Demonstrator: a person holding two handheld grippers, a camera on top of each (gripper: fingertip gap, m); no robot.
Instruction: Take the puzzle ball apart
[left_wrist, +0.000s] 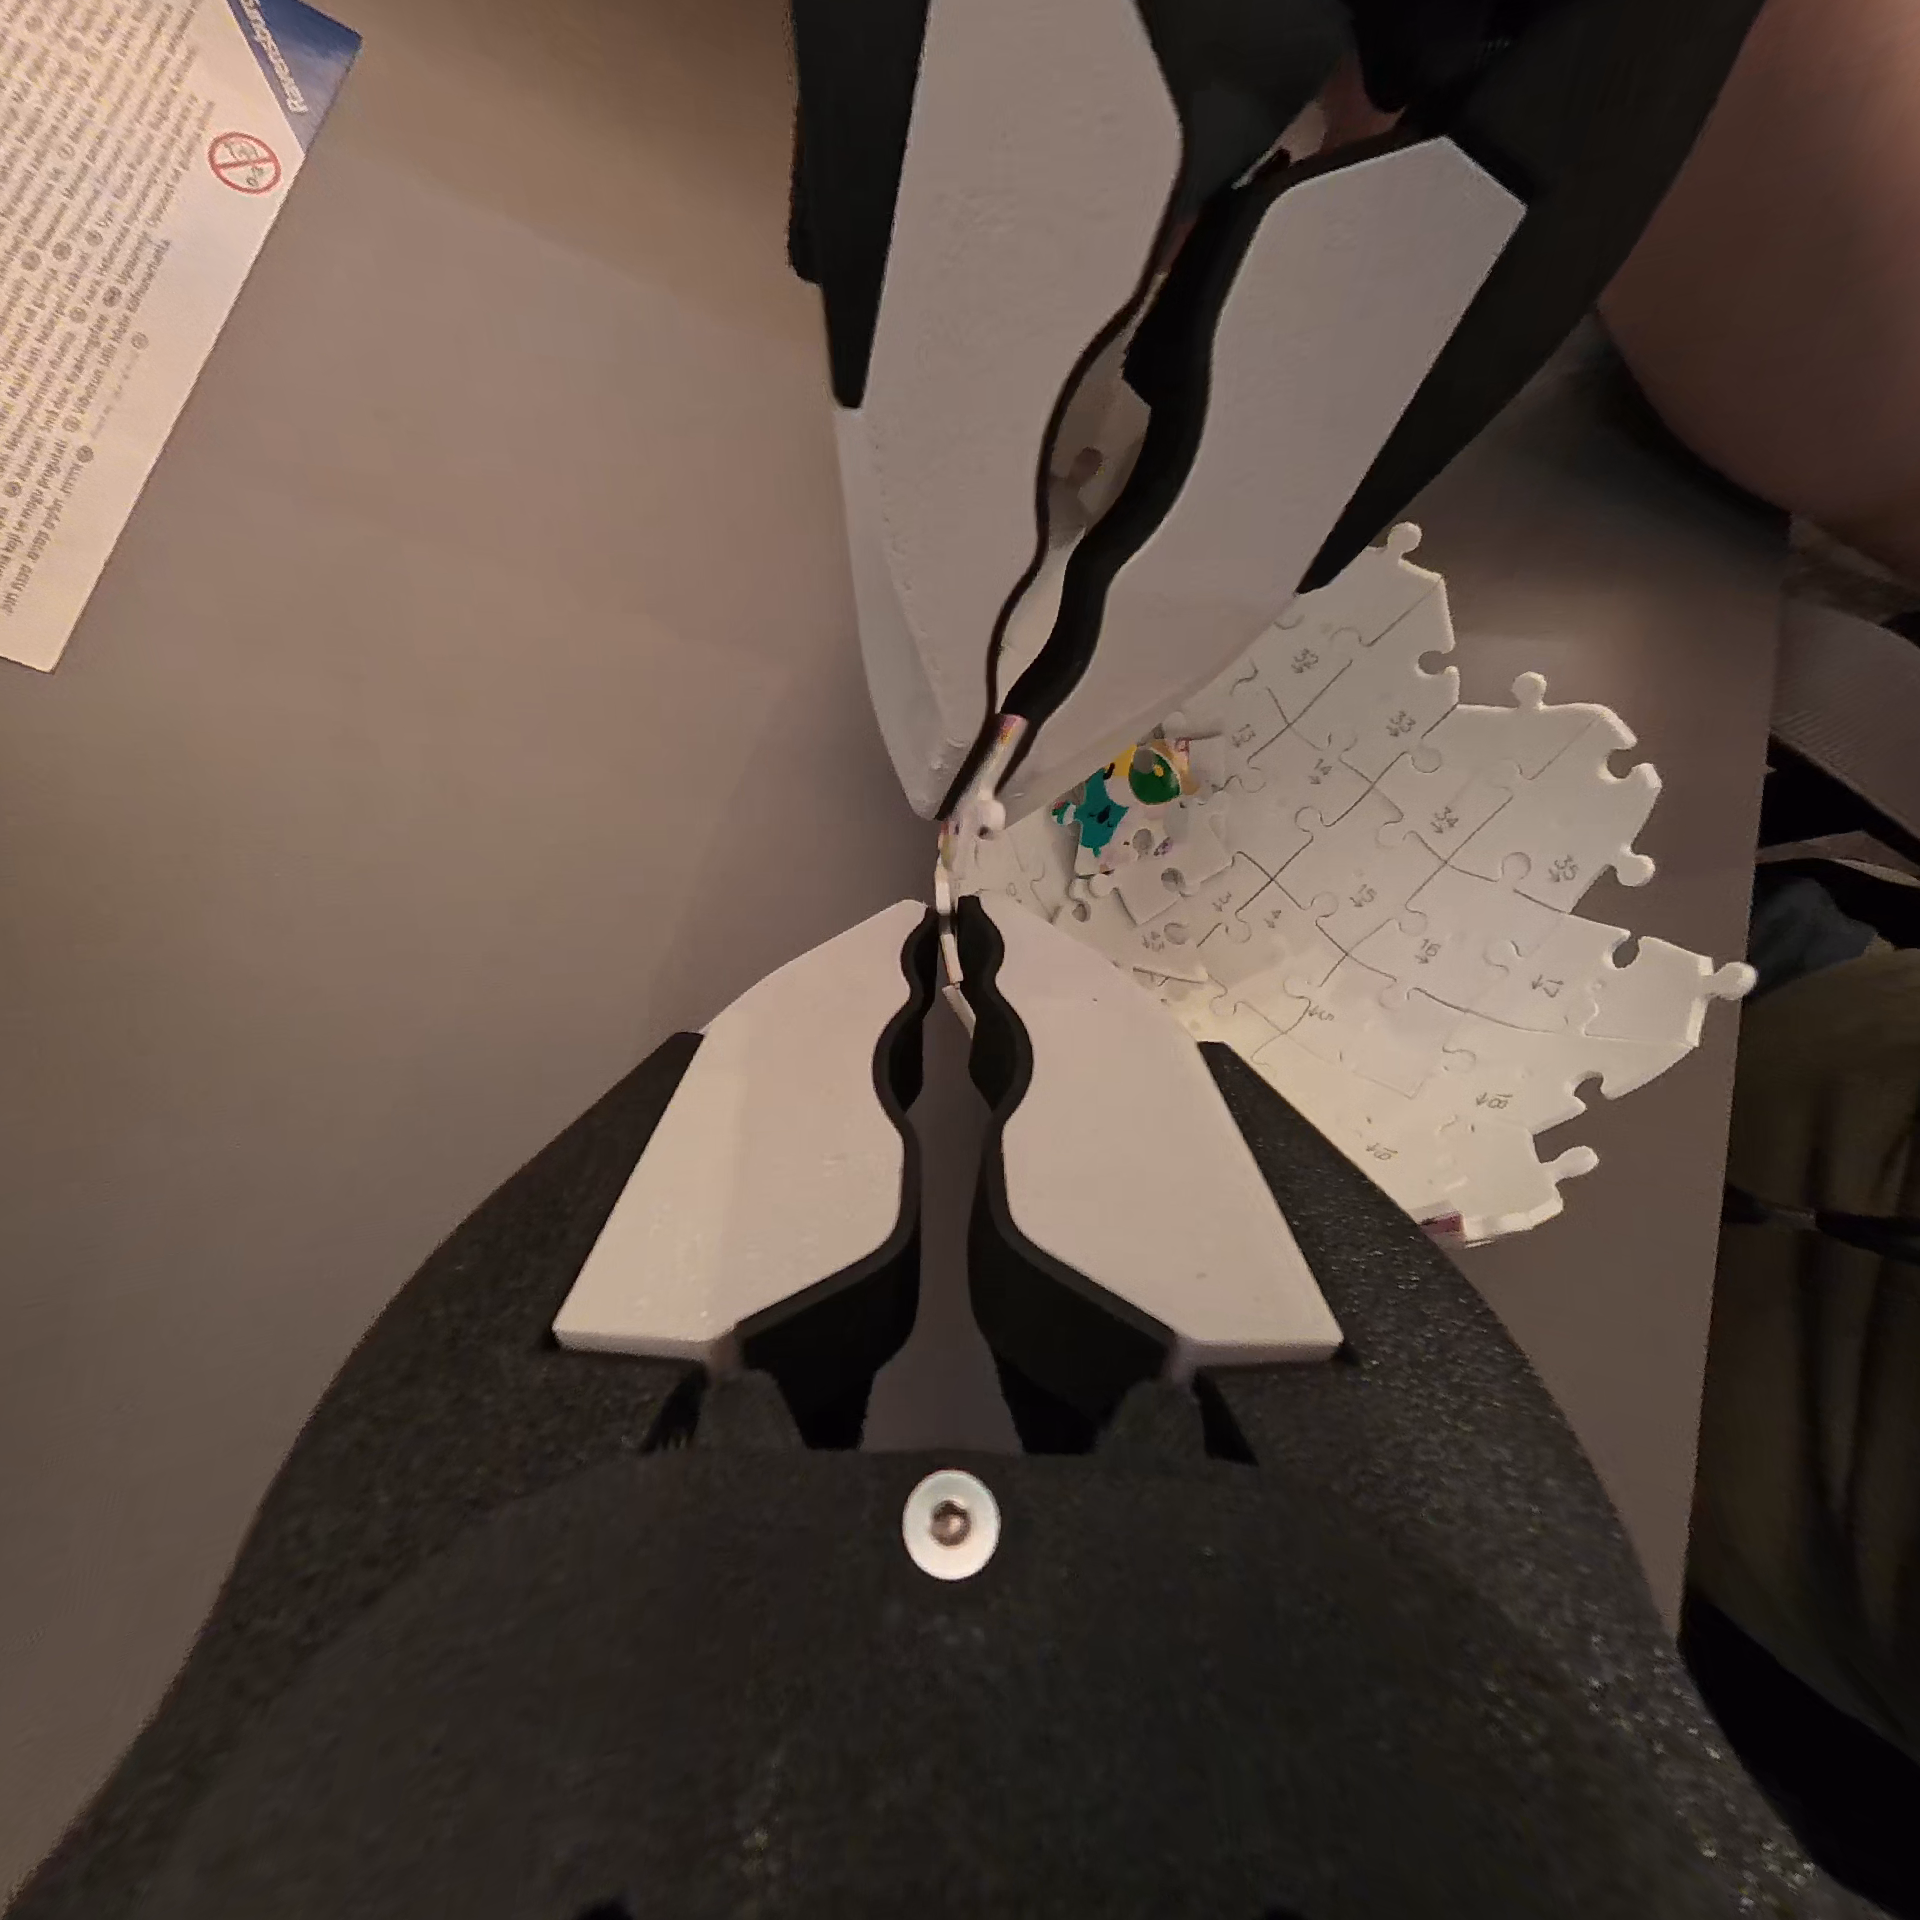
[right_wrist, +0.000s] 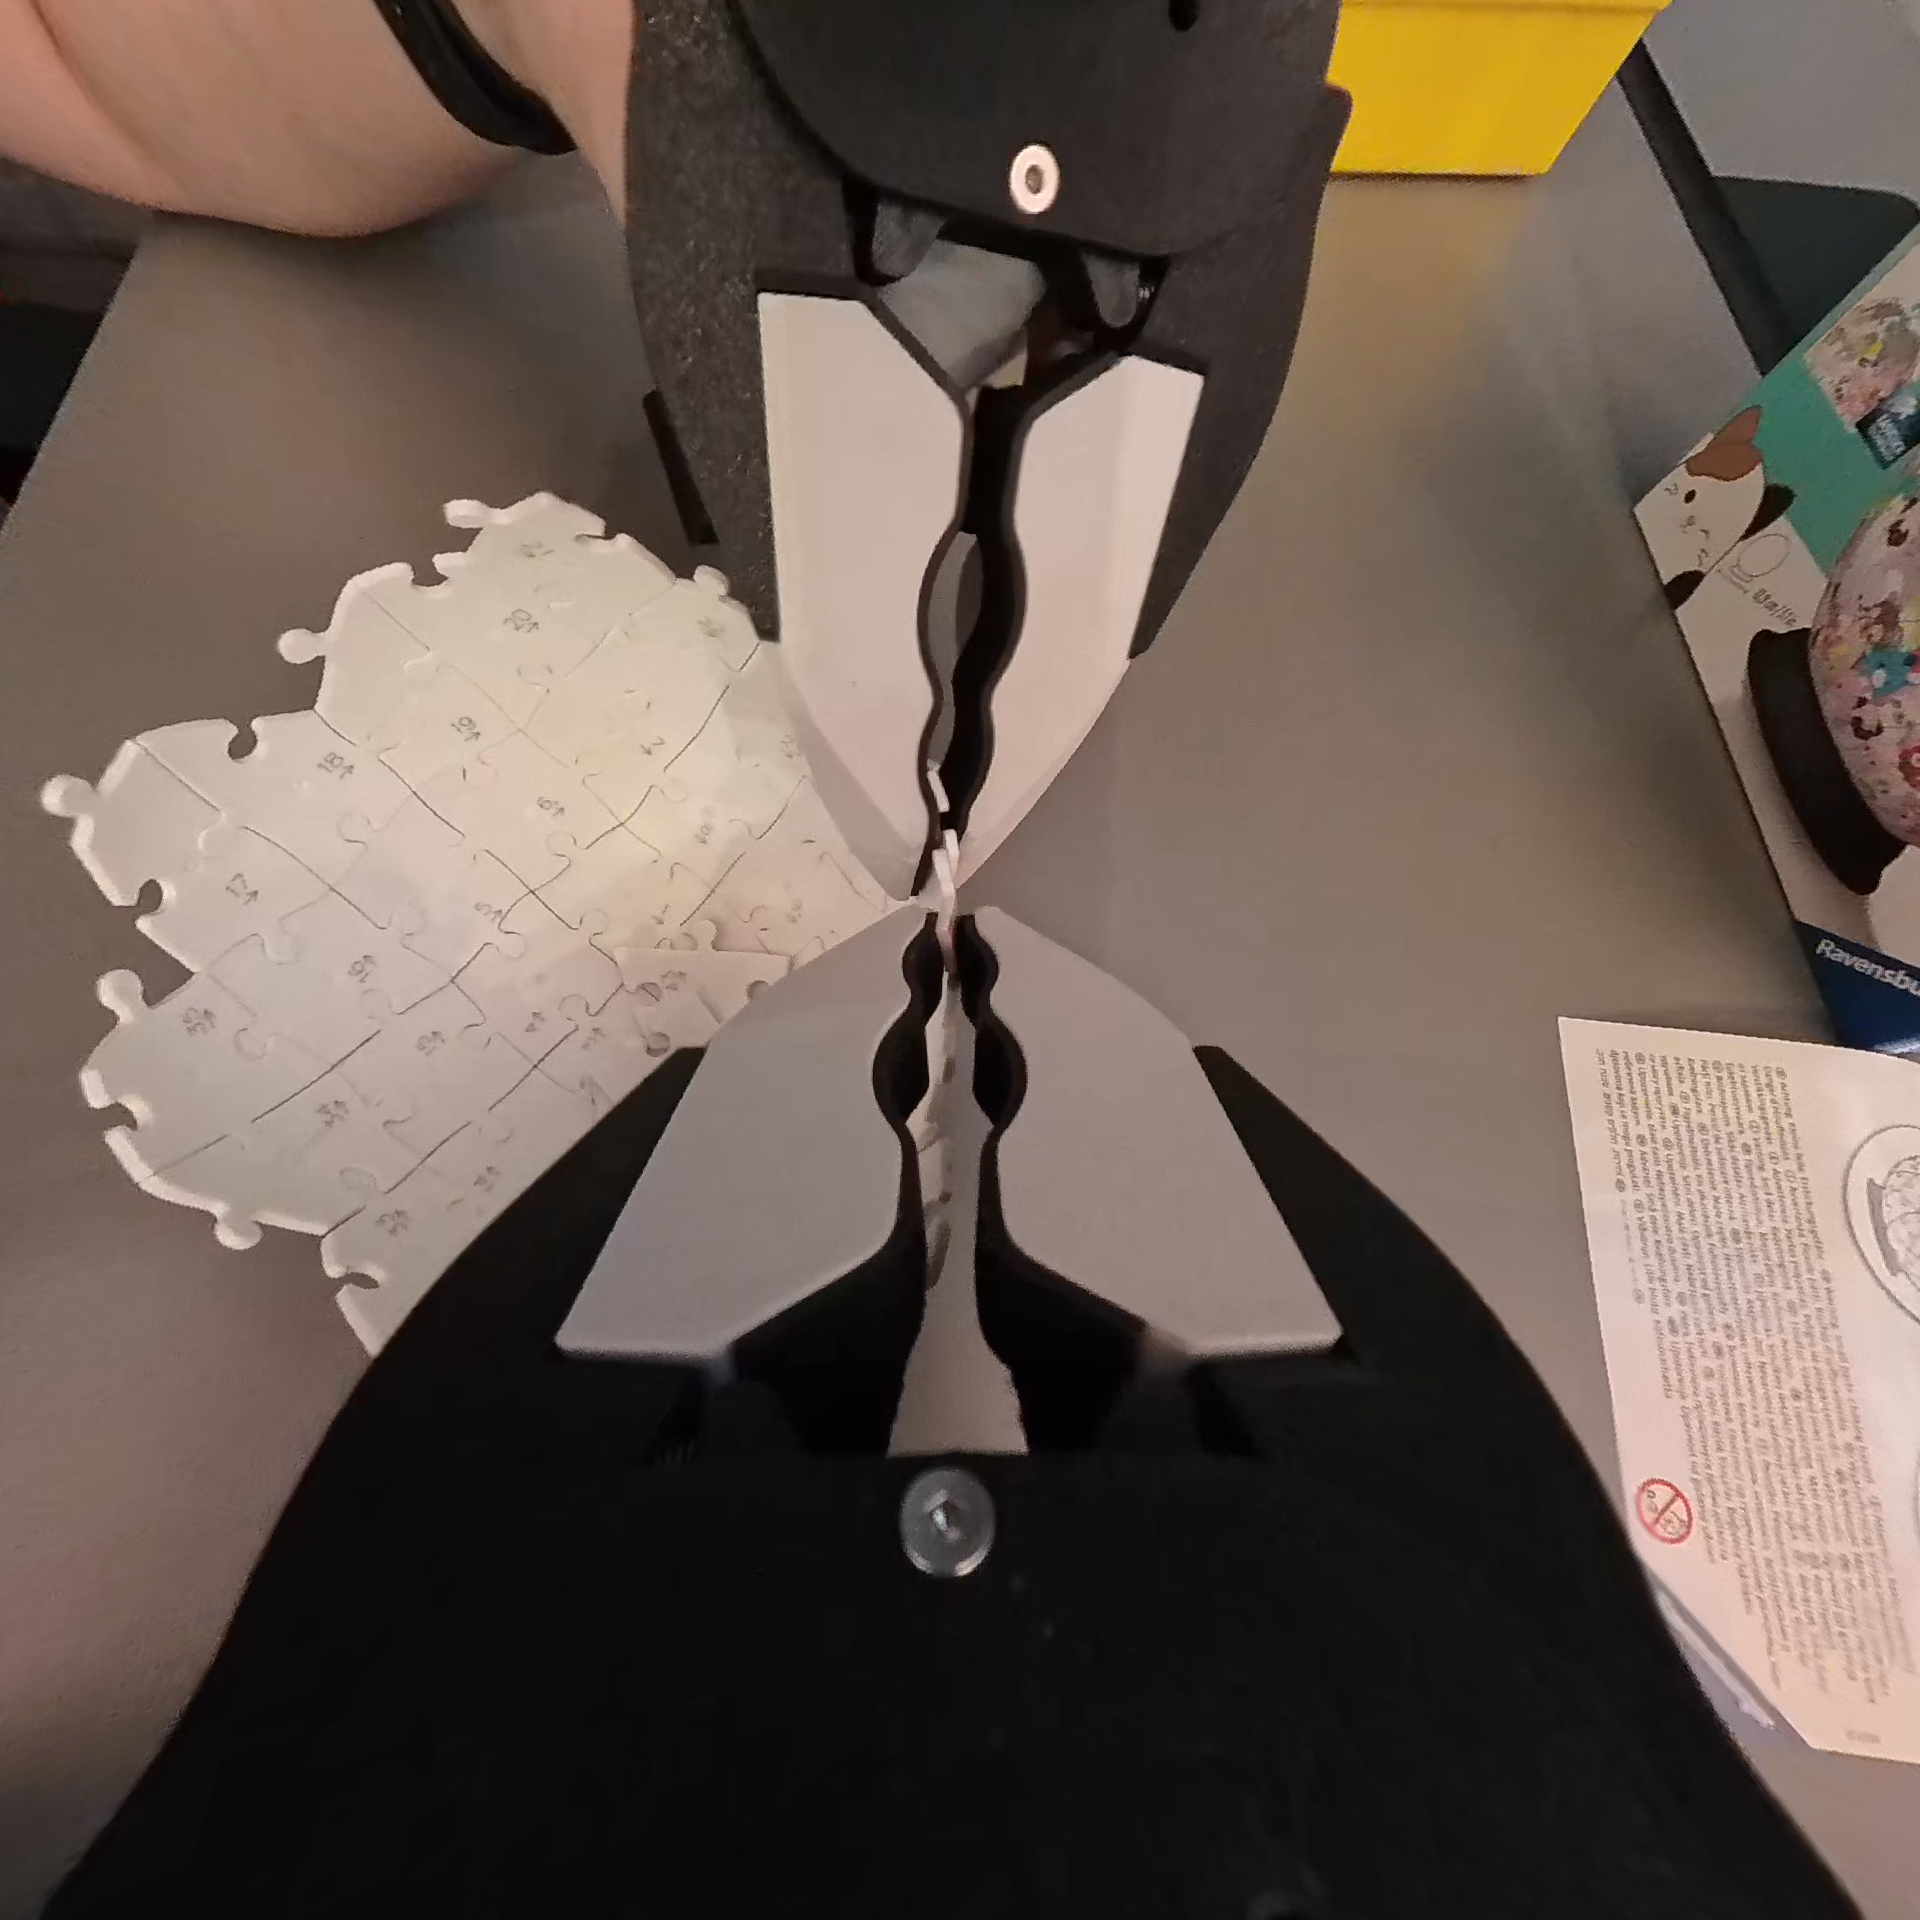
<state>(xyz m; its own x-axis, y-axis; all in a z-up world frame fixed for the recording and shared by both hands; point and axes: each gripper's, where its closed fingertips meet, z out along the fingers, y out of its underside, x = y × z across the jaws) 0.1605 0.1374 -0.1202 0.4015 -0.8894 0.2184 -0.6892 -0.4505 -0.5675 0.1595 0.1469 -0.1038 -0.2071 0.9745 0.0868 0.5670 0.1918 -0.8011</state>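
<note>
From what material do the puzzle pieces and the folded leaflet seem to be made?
The puzzle pieces look like rigid matte white plastic: they keep a curved bowl shape, with crisp knob edges. The leaflet looks like thin matte paper: it lies flat with a crease.

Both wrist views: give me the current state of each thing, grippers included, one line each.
left gripper: shut on small joined pieces
right gripper: shut on small joined pieces
small joined pieces: pinched edge-on between both grippers' tips, above the table
puzzle shell: still interlocked, open side up
loose pieces: lying inside shell
leaflet: flat on table
puzzle box: lying on table
</note>
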